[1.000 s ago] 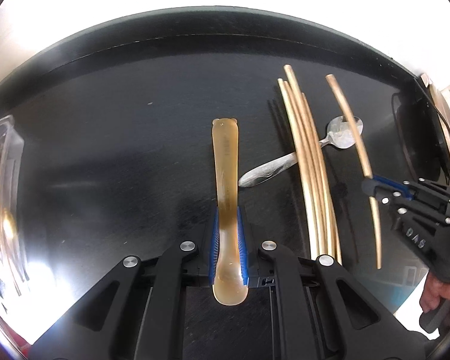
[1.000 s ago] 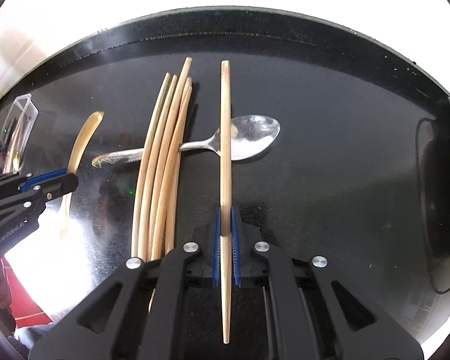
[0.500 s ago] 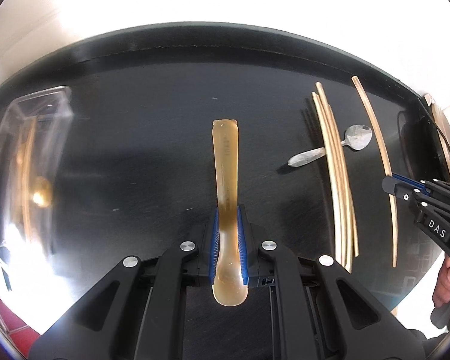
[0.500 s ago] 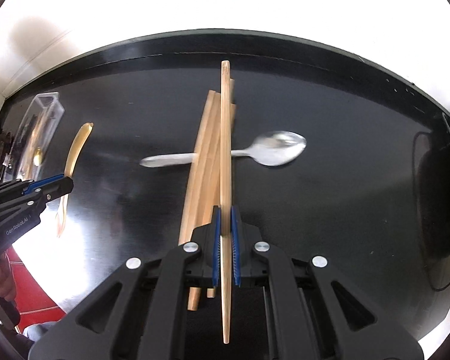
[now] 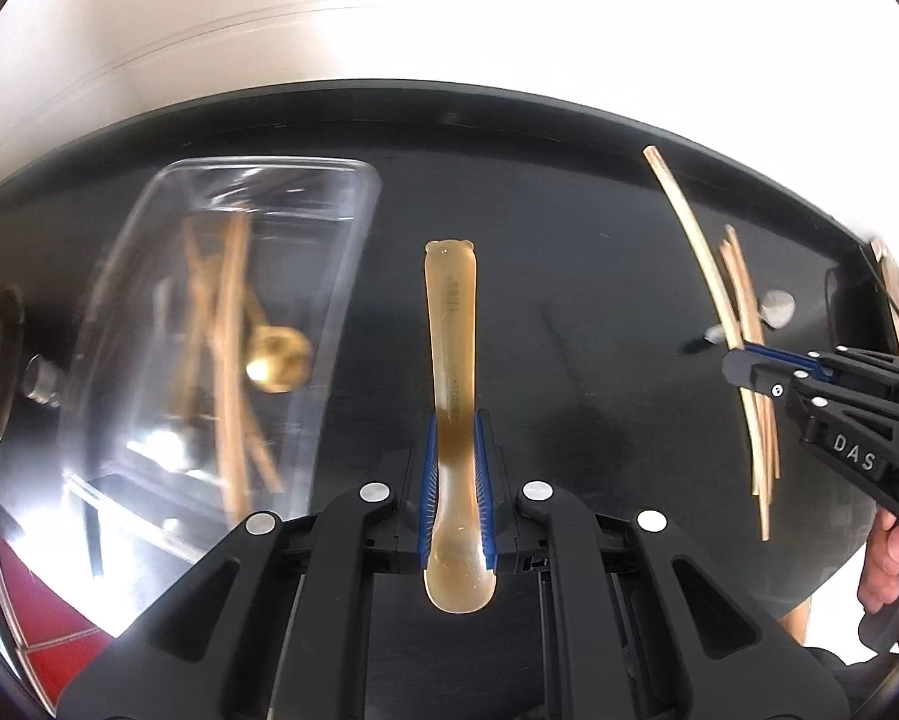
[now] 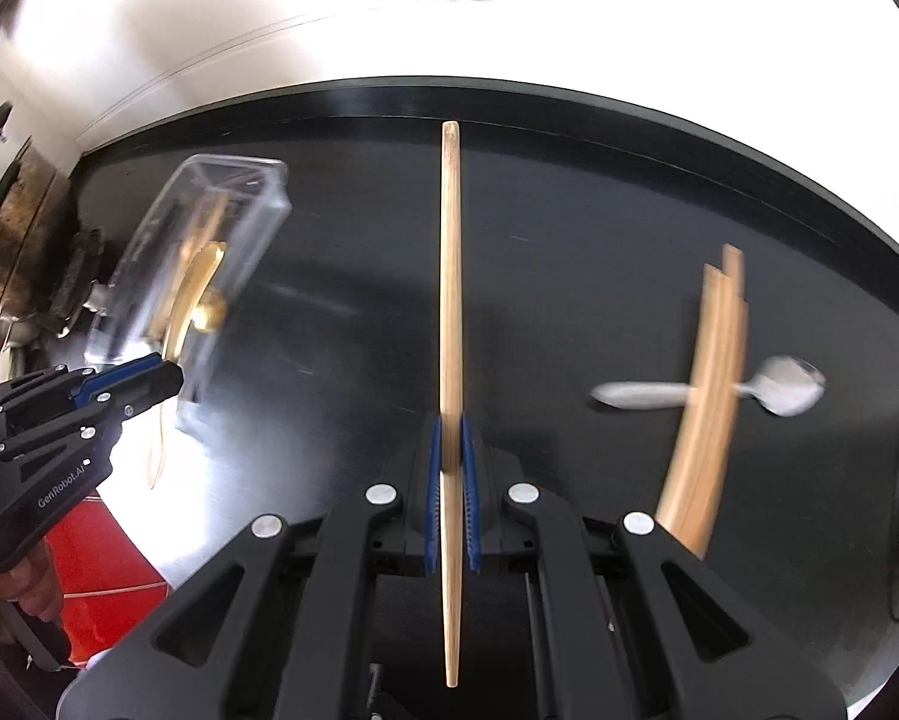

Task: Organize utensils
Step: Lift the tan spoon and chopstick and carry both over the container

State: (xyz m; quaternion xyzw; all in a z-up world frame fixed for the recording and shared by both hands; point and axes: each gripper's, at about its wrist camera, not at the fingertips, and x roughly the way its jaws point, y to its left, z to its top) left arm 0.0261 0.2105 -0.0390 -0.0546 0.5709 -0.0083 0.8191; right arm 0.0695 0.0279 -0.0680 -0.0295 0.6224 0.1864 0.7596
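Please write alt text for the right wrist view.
The right gripper holds one wooden chopstick above a black table. Left is a clear container; right, a chopstick bundle lies across a metal spoon.

Each wrist camera looks steeply down along its own fingers at the black table (image 5: pixel 569 192), from fairly high. Both views share the clear container (image 5: pixel 221 324) and the loose chopsticks (image 6: pixel 713 384).

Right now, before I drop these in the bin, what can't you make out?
- Bin contents: motion blur and glare in both views; count unclear.
- Loose chopsticks, steel spoon: smeared in right view; small and partly behind the right gripper in left view.
- Left gripper spoon: bowl lost behind the pads.
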